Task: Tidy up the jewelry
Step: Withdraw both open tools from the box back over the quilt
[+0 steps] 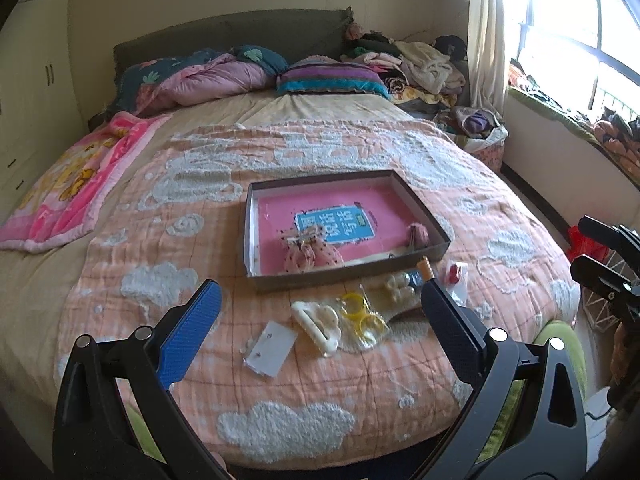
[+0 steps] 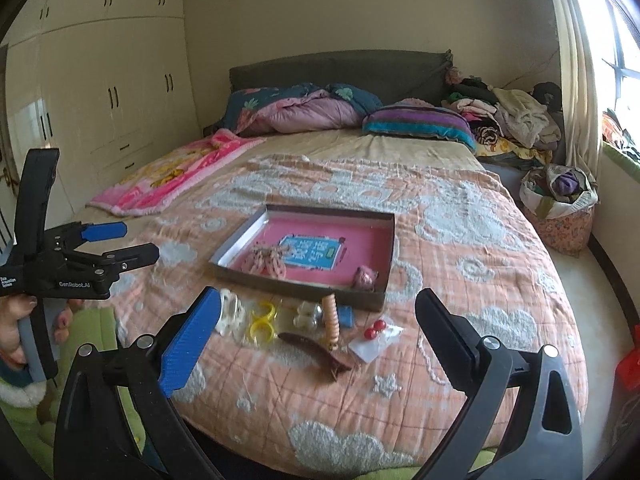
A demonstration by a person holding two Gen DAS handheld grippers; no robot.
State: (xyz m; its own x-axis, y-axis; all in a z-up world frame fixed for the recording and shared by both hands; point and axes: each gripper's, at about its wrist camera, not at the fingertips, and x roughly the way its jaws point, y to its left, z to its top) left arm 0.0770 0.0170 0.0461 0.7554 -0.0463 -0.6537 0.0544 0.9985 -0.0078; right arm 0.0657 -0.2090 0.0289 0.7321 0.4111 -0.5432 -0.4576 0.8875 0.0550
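A shallow grey box [image 1: 256,236] [image 2: 298,210] with a pink floor lies on the bed; a dotted pink scrunchie [image 1: 310,256] [image 2: 266,261] and a small pink piece [image 1: 420,235] [image 2: 366,276] lie inside it. In front of it are a white hair claw [image 1: 318,322] [image 2: 231,314], yellow rings [image 1: 360,314] [image 2: 262,322], a brown hair clip [image 2: 314,354], an orange spiral piece [image 2: 332,320], red bead earrings on a card [image 2: 374,332] and a white earring card [image 1: 272,348]. My left gripper [image 1: 320,296] [image 2: 132,242] and right gripper [image 2: 320,300] [image 1: 582,246] hover open and empty over the near items.
The peach cloud-patterned blanket [image 1: 280,380] covers the bed, with a pink blanket [image 1: 72,184], pillows and a clothes pile [image 2: 512,120] at the head. A wardrobe [image 2: 100,92] stands left, a fabric basket [image 2: 560,208] and window right. A hand [image 2: 16,320] holds the left gripper.
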